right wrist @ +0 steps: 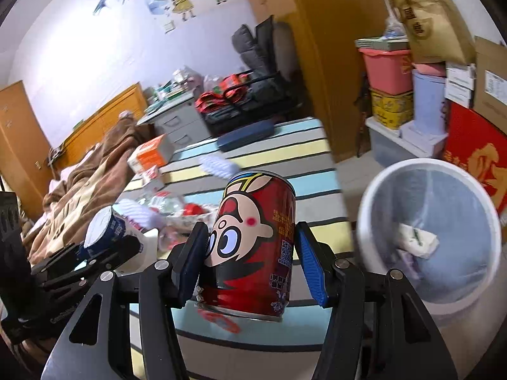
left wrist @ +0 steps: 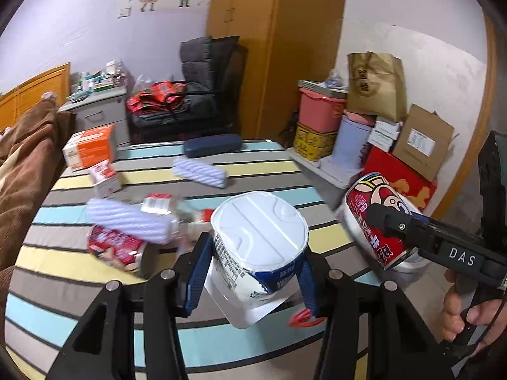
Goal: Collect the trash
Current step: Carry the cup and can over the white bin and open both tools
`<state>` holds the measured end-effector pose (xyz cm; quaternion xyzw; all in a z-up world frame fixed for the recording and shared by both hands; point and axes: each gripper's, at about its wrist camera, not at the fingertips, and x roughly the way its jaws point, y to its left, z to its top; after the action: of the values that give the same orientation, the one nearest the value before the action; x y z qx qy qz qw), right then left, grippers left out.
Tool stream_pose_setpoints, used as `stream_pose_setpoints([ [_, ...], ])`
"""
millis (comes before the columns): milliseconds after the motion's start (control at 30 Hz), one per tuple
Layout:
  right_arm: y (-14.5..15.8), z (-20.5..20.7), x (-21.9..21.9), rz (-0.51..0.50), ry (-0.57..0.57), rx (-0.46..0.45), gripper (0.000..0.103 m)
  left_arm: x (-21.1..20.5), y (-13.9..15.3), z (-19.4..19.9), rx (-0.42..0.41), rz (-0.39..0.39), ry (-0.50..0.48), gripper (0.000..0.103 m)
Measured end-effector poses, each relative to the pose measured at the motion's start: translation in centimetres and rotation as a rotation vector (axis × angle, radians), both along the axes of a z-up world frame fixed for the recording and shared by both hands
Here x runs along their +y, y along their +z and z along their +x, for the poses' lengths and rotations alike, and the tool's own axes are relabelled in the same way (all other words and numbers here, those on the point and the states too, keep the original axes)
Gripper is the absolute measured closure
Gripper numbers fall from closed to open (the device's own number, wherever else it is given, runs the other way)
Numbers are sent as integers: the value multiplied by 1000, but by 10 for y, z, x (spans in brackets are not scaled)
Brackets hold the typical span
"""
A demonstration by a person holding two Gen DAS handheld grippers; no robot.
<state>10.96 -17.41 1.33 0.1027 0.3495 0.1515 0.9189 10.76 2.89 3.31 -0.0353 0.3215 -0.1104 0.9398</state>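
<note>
Both jaws are clamped: our left gripper (left wrist: 253, 272) grips a white yogurt cup (left wrist: 258, 243), the right gripper (right wrist: 250, 262) a red cartoon can (right wrist: 253, 247). White bin (right wrist: 431, 237) sits just off the bed's (left wrist: 95, 310) right edge, holding little so far. Another can (left wrist: 117, 247), a bottle (left wrist: 177, 212) and wrappers still litter the left side, so we're maybe halfway.

"DAS" in white letters is showing on the black body of the right gripper (left wrist: 393, 221), just right of the red cartoon can (left wrist: 377, 218). The can is carrying Chinese characters and a "#" sign, not legible; the right wrist view is showing a QR code and fine print on it, too small to read. The brown paper bag (left wrist: 375, 85) behind the can is bearing a round dark logo, unreadable. Blue print on the white cup (left wrist: 259, 240) is appearing upside down, unreadable.
</note>
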Motion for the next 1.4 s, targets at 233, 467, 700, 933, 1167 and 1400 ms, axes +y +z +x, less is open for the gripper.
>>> stream_pose_setpoints([
  [233, 3, -1, -47, -8, -101, -7, 45, -49, 7, 14, -10, 5, -103, 51],
  [467, -2, 0, -86, -30, -186, 13, 45, -103, 10, 32, 8, -27, -228, 51],
  [700, -18, 7, -121, -51, -259, 71, 45, -152, 3, 44, 38, -23, -326, 51],
  [933, -35, 12, -142, -74, -269, 130, 45, -191, -12, 59, 94, -25, -378, 51],
  [1167, -48, 21, -158, -89, -276, 169, 45, -212, -28, 70, 123, 2, -403, 50],
  [1400, -56, 28, -166, -97, -267, 204, 45, -222, -38, 80, 158, 4, -402, 43],
])
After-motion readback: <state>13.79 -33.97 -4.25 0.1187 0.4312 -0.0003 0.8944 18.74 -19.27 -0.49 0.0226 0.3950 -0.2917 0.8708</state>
